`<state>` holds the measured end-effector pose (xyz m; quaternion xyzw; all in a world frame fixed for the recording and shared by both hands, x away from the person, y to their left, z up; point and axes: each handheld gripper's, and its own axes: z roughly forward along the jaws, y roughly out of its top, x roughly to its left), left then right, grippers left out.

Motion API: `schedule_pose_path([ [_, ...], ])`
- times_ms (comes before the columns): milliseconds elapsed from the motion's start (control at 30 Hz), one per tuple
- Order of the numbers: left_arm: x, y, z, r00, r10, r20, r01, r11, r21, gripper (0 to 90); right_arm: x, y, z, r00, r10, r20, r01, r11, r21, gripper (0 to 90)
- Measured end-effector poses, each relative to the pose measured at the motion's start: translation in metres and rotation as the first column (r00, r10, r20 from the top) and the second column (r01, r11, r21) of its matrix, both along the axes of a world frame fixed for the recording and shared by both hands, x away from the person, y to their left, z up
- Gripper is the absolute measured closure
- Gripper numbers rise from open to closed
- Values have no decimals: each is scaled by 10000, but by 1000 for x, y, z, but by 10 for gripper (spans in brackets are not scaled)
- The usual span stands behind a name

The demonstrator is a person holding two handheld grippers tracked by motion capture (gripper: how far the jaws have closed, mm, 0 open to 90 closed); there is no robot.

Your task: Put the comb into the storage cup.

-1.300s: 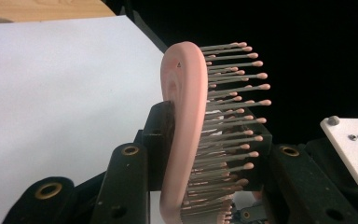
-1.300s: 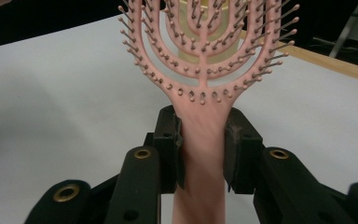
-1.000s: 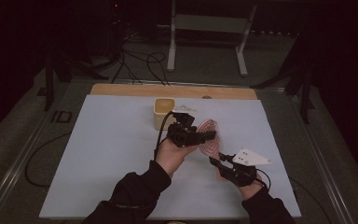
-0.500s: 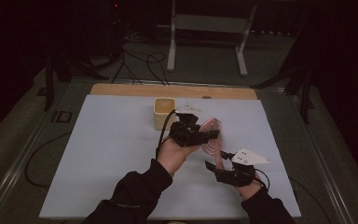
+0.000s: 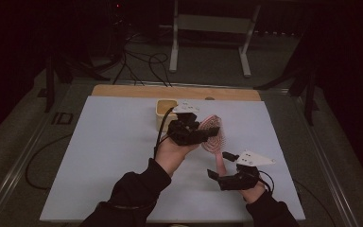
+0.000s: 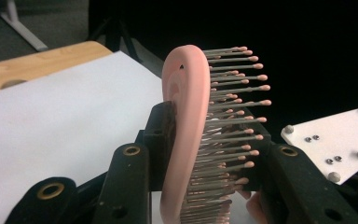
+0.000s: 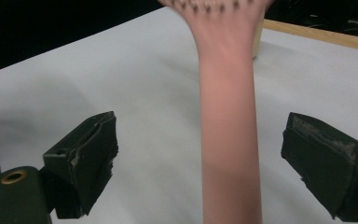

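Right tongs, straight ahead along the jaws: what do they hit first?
Most likely the pink hairbrush's handle. It runs between the open jaws of the right tongs, which have just been opening and touch neither side of it. Further on sits the brush head, clamped in the left tongs. Depth is unclear.

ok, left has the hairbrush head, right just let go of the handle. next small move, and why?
Probably draw the right gripper back off the handle. Its jaws have just been opening and stand wide on either side of the handle without touching it, while the left gripper is clamped on the hairbrush head, so the left can carry it alone.
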<state>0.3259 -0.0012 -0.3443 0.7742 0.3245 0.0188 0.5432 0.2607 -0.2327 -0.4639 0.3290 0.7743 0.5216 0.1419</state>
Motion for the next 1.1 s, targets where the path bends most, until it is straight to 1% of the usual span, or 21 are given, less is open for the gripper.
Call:
schedule_pose_path([
  [133, 1, 7, 4, 9997, 164, 198, -165, 9998, 52, 657, 0, -2, 0, 10000, 4, 5, -4, 10000, -4, 95],
  [200, 1, 7, 4, 9997, 164, 198, -165, 9998, 52, 657, 0, -2, 0, 10000, 23, 9, -23, 10000, 37, 95],
  [233, 3, 13, 6, 9992, 265, 296, -266, 9996, 45, 658, -1, -3, -1, 9999, 148, 10, -148, 9999, -9, 93],
  [300, 3, 16, 6, 9989, 323, 339, -324, 9995, 45, 658, -2, -3, -1, 9998, 203, 67, -203, 9998, 24, 93],
  [333, 5, 20, 8, 9985, 406, 354, -407, 9992, 10, 658, -2, -4, -1, 9996, 288, 32, -288, 9996, 76, 92],
  [400, 5, 20, 8, 9985, 406, 354, -407, 9992, 10, 658, -2, -4, -1, 9994, 341, 44, -341, 9993, 128, 92],
  [433, 7, 25, 9, 9978, 495, 436, -497, 9987, 53, 658, -4, -5, 0, 9991, 423, 91, -424, 9990, 112, 92],
  [533, 9, 31, 11, 9968, 583, 548, -586, 9983, 40, 659, -5, -8, 0, 9988, 486, 90, -487, 9987, 174, 92],
  [633, 11, 37, 13, 9953, 735, 637, -740, 9972, 53, 659, -8, -10, 0, 9985, 541, 125, -543, 9985, 116, 92],
  [733, 14, 44, 14, 9940, 905, 612, -907, 9959, 3, 659, -10, -11, 1, 9979, 614, 187, -614, 9981, 34, 92],
  [900, 17, 52, 17, 9910, 1069, 801, -1085, 9940, 153, 659, -12, -11, 0, 9970, 747, 201, -746, 9972, -57, 92],
  [933, 19, 56, 18, 9900, 1128, 848, -1145, 9933, 163, 659, -13, -12, 0, 9973, 712, 174, -711, 9975, -22, 92],
  [1000, 19, 56, 18, 9900, 1128, 848, -1145, 9933, 163, 659, -13, -12, 0, 9972, 718, 199, -717, 9974, -32, 92],
  [1033, 22, 62, 20, 9868, 1280, 988, -1314, 9909, 284, 659, -13, -13, 0, 9976, 651, 216, -651, 9979, 15, 92],
  [1100, 23, 66, 21, 9851, 1391, 1015, -1428, 9893, 294, 660, -12, -14, 0, 9979, 610, 211, -611, 9981, 34, 93],
])
